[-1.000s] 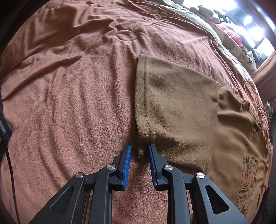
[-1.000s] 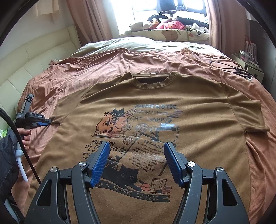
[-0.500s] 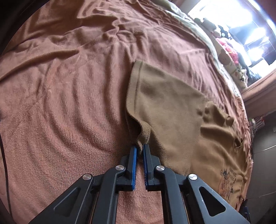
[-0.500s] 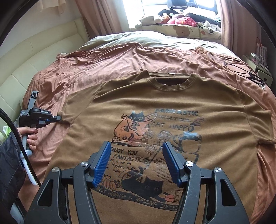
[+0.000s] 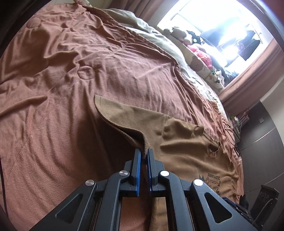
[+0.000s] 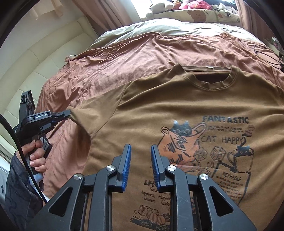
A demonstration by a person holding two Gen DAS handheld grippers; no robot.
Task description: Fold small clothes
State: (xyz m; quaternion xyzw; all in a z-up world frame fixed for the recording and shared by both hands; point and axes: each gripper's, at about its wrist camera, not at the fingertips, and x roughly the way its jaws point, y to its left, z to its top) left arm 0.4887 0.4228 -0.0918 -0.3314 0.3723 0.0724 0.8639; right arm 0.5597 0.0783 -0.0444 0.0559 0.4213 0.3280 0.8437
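A brown T-shirt (image 6: 177,106) with a cat print lies face up on the bed. My left gripper (image 5: 144,151) is shut on the hem of its left sleeve (image 5: 127,115), which it holds raised off the blanket in a curl. The right wrist view also shows that left gripper (image 6: 68,112) at the sleeve tip, with a person's hand (image 6: 35,152) on its grip. My right gripper (image 6: 141,147) hovers over the lower left of the shirt's front. Its jaws are closing, a narrow gap remains, and nothing is pinched between the pads.
A rust-brown blanket (image 5: 71,124) covers the bed under the shirt. Pillows and plush toys (image 6: 186,7) line the window end. A cream padded headboard (image 6: 35,62) runs along the left. Black cables (image 6: 266,55) lie on the right of the bed.
My left gripper shut on the sleeve hem and lifted it off the blanket. My right gripper slid left across the shirt front, and its jaws narrowed from wide to a small gap.
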